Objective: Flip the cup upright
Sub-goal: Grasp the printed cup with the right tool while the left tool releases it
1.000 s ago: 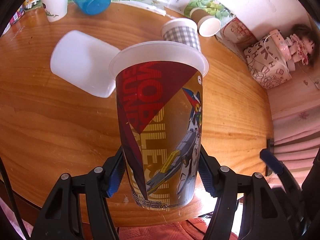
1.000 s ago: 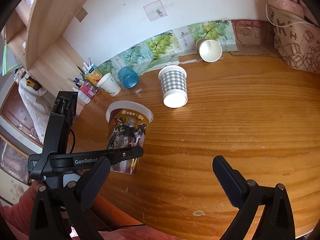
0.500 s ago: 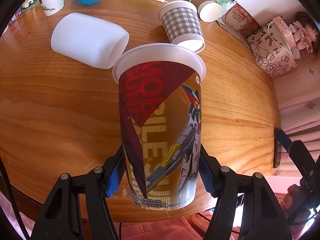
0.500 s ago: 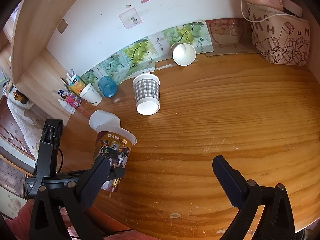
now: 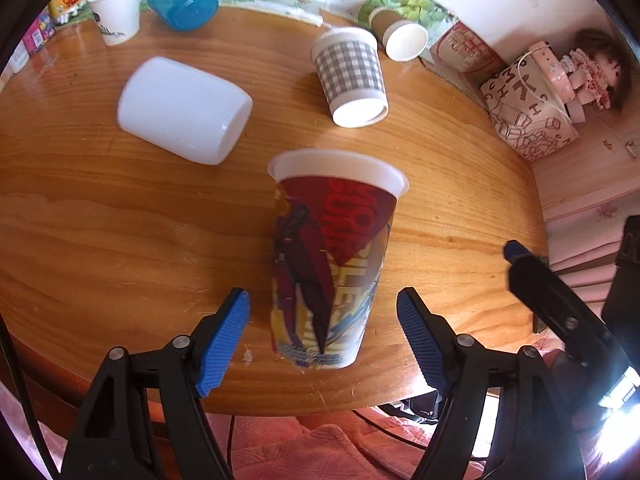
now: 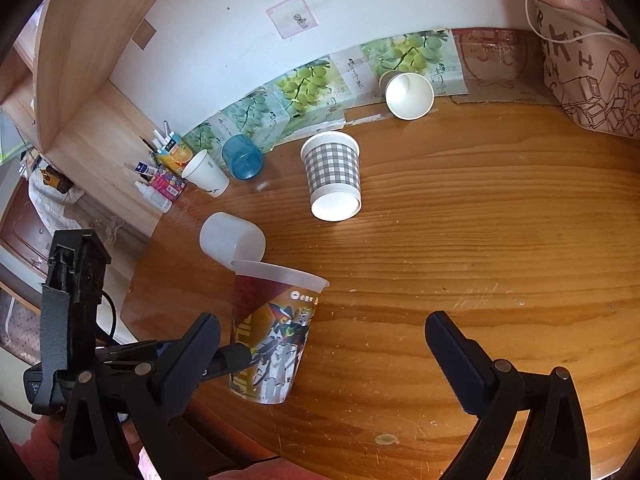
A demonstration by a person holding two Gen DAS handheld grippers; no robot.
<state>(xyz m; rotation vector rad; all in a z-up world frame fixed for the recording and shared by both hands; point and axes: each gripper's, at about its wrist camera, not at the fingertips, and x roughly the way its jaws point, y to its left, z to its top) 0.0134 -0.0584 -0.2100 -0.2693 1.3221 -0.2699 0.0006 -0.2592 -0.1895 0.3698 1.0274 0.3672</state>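
Observation:
A tall printed cup with a white rim stands upright near the front edge of the wooden table; it also shows in the right wrist view. My left gripper is open, its blue pads apart on either side of the cup's base, not touching it. My right gripper is open and empty above the table, to the right of the cup. A grey checked cup and a white cup lie on their sides further back.
A brown paper cup and a blue cup lie on their sides at the back, beside an upright white paper cup. A patterned bag stands at the right. Small bottles stand at the back left.
My left gripper has opened and let go of the printed cup, which now stands on the table. The gripper has drawn back a little. The right gripper shifted its view slightly.

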